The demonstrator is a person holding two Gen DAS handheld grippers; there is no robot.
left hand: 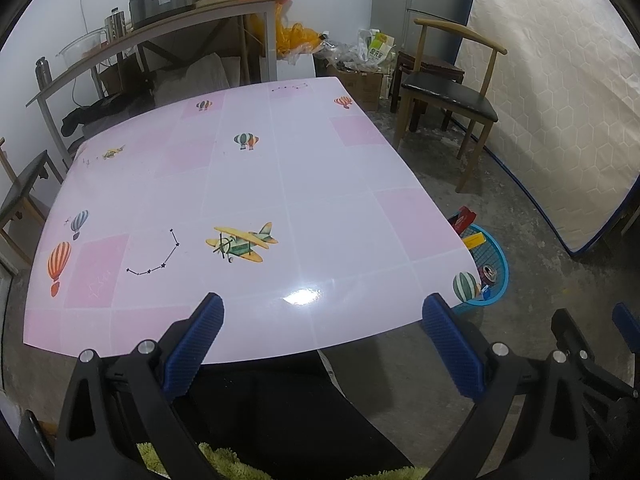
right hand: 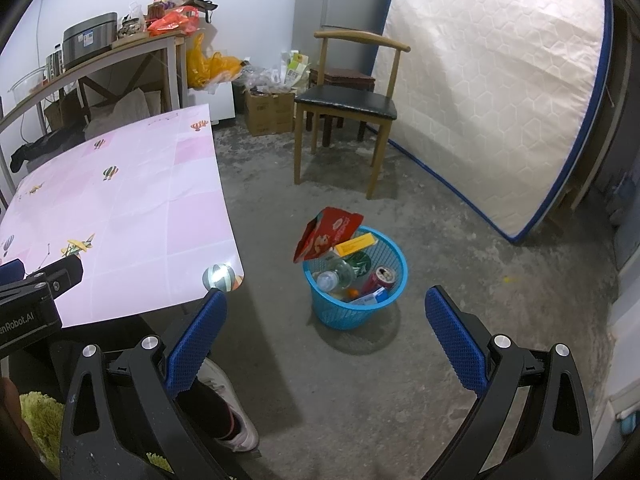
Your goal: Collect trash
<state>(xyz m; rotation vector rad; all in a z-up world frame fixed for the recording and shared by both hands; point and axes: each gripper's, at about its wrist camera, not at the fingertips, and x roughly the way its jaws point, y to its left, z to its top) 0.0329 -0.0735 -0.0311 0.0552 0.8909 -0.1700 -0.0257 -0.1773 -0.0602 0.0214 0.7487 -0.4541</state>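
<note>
I find the left gripper (left hand: 322,316) held over the near edge of the table (left hand: 248,184), its blue fingers (left hand: 196,346) spread wide and grasping nothing. The pink cloth, printed with balloons and a biplane, carries no loose item that I can make out. The right gripper (right hand: 325,312) hangs over the concrete floor (right hand: 460,248) to the right of the table, likewise released and empty. The collected trash sits in the blue mesh basket (right hand: 354,312), which stands on the floor just off the table's near right corner — well ahead of the right gripper's fingers. Inside it I note a red snack bag (right hand: 326,232) standing tall at the far left rim, a yellow box (right hand: 356,244) leaning beside it, a clear plastic bottle (right hand: 334,278), a red can (right hand: 384,276) and a blue-and-white carton (right hand: 370,298). Beyond the basket stands a wooden chair (right hand: 346,100) — a mattress (right hand: 492,92) leans on the wall at far right.
</note>
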